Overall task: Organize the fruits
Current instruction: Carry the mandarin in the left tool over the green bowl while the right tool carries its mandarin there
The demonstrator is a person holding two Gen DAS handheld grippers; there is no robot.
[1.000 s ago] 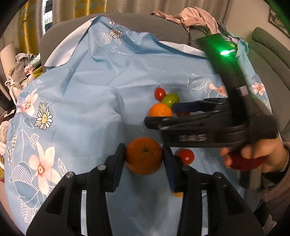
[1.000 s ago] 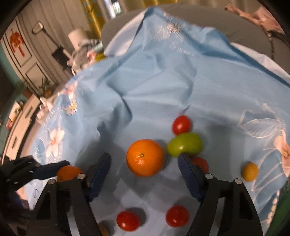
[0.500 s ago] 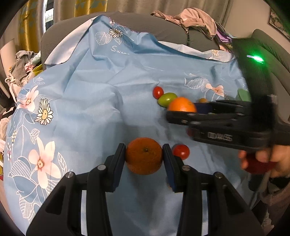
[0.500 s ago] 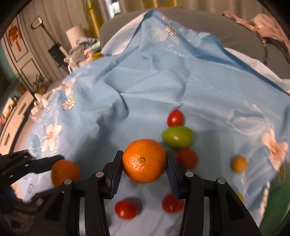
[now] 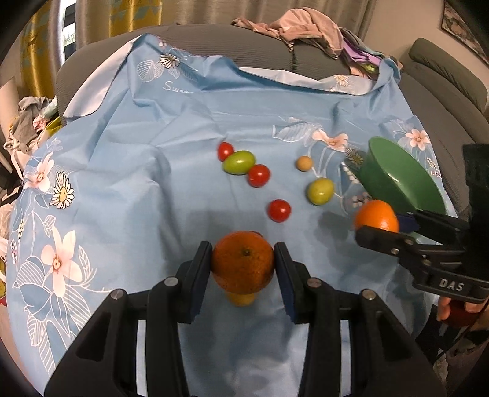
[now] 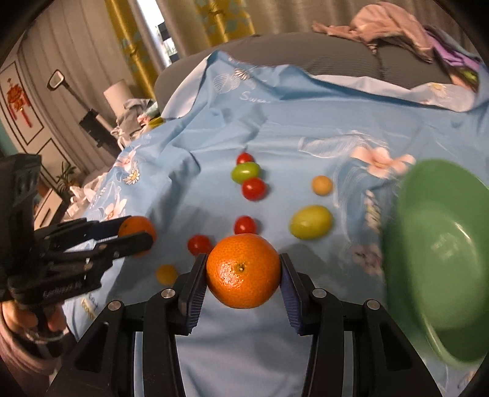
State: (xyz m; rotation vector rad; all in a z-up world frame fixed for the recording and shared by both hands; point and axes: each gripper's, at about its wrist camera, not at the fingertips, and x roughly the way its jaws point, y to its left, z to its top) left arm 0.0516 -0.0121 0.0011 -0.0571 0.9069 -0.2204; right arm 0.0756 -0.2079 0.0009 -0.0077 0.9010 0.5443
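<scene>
My left gripper [image 5: 243,253] is shut on a dark orange mandarin [image 5: 243,268], held above the blue flowered cloth [image 5: 137,183]. My right gripper [image 6: 243,262] is shut on a brighter orange [image 6: 243,271], close to the left of a tilted green bowl [image 6: 421,198]. From the left wrist view, the right gripper [image 5: 379,226] and its orange [image 5: 377,213] hang just in front of the bowl [image 5: 385,183]. Loose on the cloth lie red tomatoes [image 5: 259,175], green tomatoes [image 5: 238,162] and a small yellow-orange fruit [image 5: 304,162].
A grey sofa back [image 5: 244,45] with a heap of clothes [image 5: 305,27] rises behind the cloth. More clothing [image 5: 27,116] lies at the left edge. A yellow fruit [image 5: 240,299] sits on the cloth under the held mandarin. A person's hand [image 6: 45,317] grips the left tool.
The right gripper shut on the bright orange, lifted it and carried it right, up to the green bowl. The left gripper kept its mandarin and shifted a little.
</scene>
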